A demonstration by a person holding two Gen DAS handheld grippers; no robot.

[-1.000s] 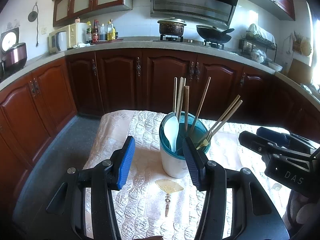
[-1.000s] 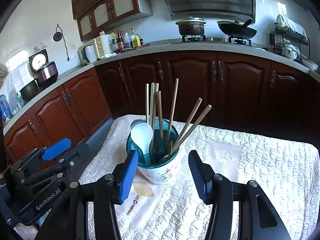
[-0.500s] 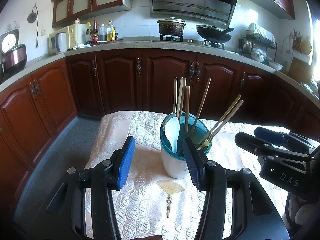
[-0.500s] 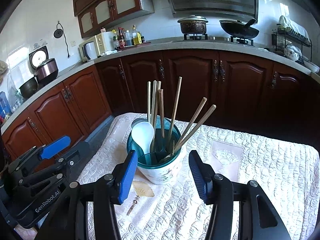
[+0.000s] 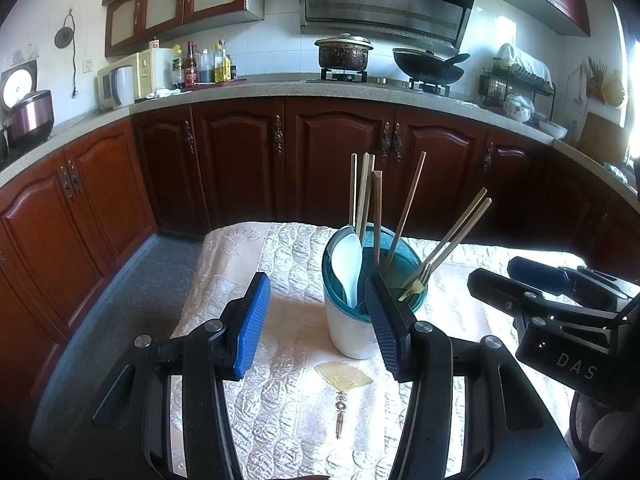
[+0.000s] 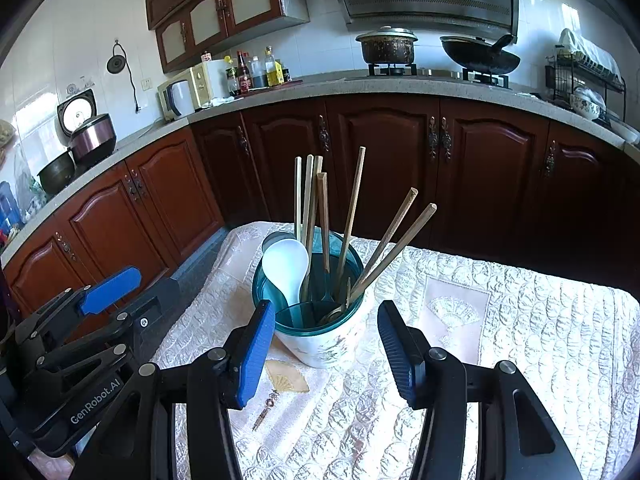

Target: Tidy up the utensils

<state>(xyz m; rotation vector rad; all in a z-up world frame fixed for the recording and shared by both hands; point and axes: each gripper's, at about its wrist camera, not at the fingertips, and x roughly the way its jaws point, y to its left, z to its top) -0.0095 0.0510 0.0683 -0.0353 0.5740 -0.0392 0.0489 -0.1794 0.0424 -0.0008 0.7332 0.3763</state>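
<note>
A white utensil holder with a teal rim (image 5: 352, 332) (image 6: 324, 344) stands on the quilted table. It holds several wooden chopsticks (image 5: 404, 208) (image 6: 350, 216), a white spoon (image 5: 346, 268) (image 6: 286, 268) and a small fork (image 5: 416, 282). My left gripper (image 5: 316, 320) is open and empty, just in front of the holder and slightly left of it. My right gripper (image 6: 326, 350) is open and empty, its fingers either side of the holder's near face. Each gripper also shows in the other's view: the right (image 5: 552, 312), the left (image 6: 92, 320).
The table wears a cream quilted cloth (image 5: 288, 420) (image 6: 520, 360) with fan embroidery (image 5: 344, 376). Dark wood kitchen cabinets (image 5: 240, 160) and a counter with stove, pots and microwave stand behind, across a grey floor (image 5: 132, 300).
Both views drifted slightly; the holder sits a little higher in the frames. Both grippers stay open and empty.
</note>
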